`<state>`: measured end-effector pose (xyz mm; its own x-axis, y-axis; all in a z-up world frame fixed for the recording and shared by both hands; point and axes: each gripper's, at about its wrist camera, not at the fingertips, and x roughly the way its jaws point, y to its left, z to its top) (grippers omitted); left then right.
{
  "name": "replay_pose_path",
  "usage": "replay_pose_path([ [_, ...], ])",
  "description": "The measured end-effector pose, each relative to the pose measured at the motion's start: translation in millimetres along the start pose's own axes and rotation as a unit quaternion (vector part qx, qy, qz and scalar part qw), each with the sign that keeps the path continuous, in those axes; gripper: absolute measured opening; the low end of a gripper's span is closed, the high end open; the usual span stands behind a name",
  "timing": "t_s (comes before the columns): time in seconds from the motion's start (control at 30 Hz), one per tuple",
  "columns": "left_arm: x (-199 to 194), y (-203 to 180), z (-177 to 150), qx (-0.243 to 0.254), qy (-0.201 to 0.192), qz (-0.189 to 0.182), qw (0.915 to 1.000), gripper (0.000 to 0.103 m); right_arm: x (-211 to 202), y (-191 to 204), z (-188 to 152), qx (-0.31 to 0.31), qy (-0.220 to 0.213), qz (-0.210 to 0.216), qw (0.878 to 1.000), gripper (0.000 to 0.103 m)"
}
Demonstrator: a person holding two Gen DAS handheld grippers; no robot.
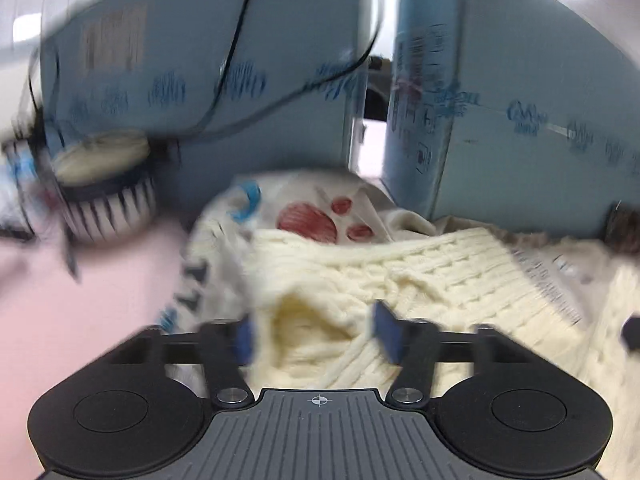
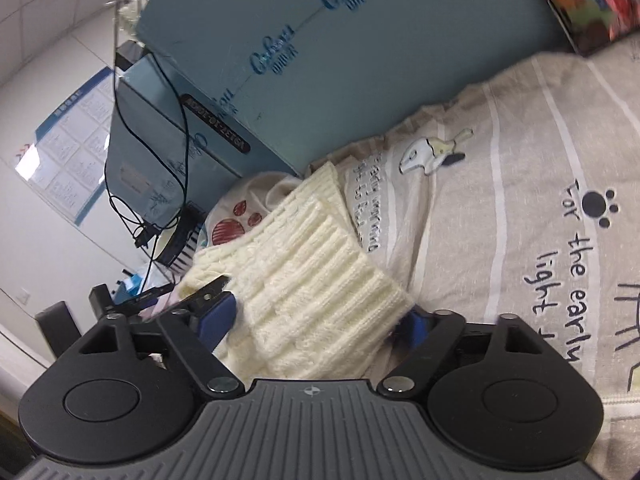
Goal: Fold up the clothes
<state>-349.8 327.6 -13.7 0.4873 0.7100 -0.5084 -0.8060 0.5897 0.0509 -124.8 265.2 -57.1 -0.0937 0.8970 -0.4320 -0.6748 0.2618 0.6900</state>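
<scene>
A cream cable-knit sweater (image 1: 420,276) lies on a beige printed sheet, and it also shows in the right wrist view (image 2: 304,280). My left gripper (image 1: 316,336) is open, its blue pads either side of a raised fold of the knit. My right gripper (image 2: 320,324) is open wide, with the ribbed edge of the sweater lying between its fingers. A white garment with a red paw print (image 1: 308,220) lies behind the sweater, and it shows in the right wrist view too (image 2: 232,226). The left view is motion-blurred.
Two tall light-blue cartons (image 1: 208,72) (image 2: 352,60) stand close behind the clothes. A black cable (image 2: 176,148) hangs over them. A striped basket (image 1: 108,204) with cream cloth sits left on the pink surface (image 1: 80,308). The beige sheet (image 2: 540,200) extends right.
</scene>
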Motion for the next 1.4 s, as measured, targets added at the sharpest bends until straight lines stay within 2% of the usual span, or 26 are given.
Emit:
replay_pose_path([
  [0.03,-3,-4,0,0.014,-0.010,0.009,0.9998,0.026,-1,1,-1,-0.010,-0.005,-0.001,1.000,0.072],
  [0.1,-10,-12,0,0.039,-0.031,0.025,0.9985,0.019,-3,4,-2,-0.030,-0.015,0.001,0.999,0.058],
  [0.2,-25,-21,5,0.052,-0.068,0.035,0.9957,0.018,-8,6,0,-0.032,-0.019,0.009,0.999,0.045],
  [0.3,-51,-32,11,0.061,-0.114,0.044,0.9907,0.018,-20,8,7,-0.021,-0.018,0.026,0.999,0.038],
  [0.47,-102,-57,24,0.067,-0.194,0.054,0.9771,0.018,-47,11,15,-0.006,-0.017,0.059,0.998,0.036],
  [0.63,-153,-84,38,0.070,-0.273,0.060,0.9575,0.017,-72,10,16,0.015,-0.009,0.101,0.995,0.036],
  [0.8,-191,-128,49,0.127,-0.328,0.045,0.9349,0.017,-112,0,14,0.032,-0.027,0.124,0.991,0.035],
  [0.87,-191,-142,51,0.135,-0.327,0.022,0.9351,0.017,-137,-5,13,0.024,-0.045,0.115,0.992,0.035],
  [0.93,-186,-158,51,0.135,-0.314,-0.006,0.9396,0.017,-167,-13,9,0.007,-0.063,0.094,0.994,0.035],
  [1.03,-168,-182,50,0.131,-0.283,-0.076,0.9469,0.018,-210,-32,-3,-0.010,-0.085,0.053,0.995,0.034],
  [1.1,-154,-202,47,0.131,-0.261,-0.130,0.9476,0.018,-239,-46,-14,-0.016,-0.107,0.021,0.994,0.033],
  [1.17,-137,-226,48,0.137,-0.234,-0.182,0.9451,0.018,-269,-61,-28,-0.011,-0.130,-0.007,0.991,0.033],
  [1.3,-95,-276,54,0.150,-0.167,-0.276,0.9348,0.018,-310,-91,-49,0.038,-0.166,-0.041,0.985,0.033],
  [1.4,-59,-310,59,0.153,-0.110,-0.318,0.9291,0.018,-328,-109,-62,0.063,-0.185,-0.067,0.979,0.033],
])
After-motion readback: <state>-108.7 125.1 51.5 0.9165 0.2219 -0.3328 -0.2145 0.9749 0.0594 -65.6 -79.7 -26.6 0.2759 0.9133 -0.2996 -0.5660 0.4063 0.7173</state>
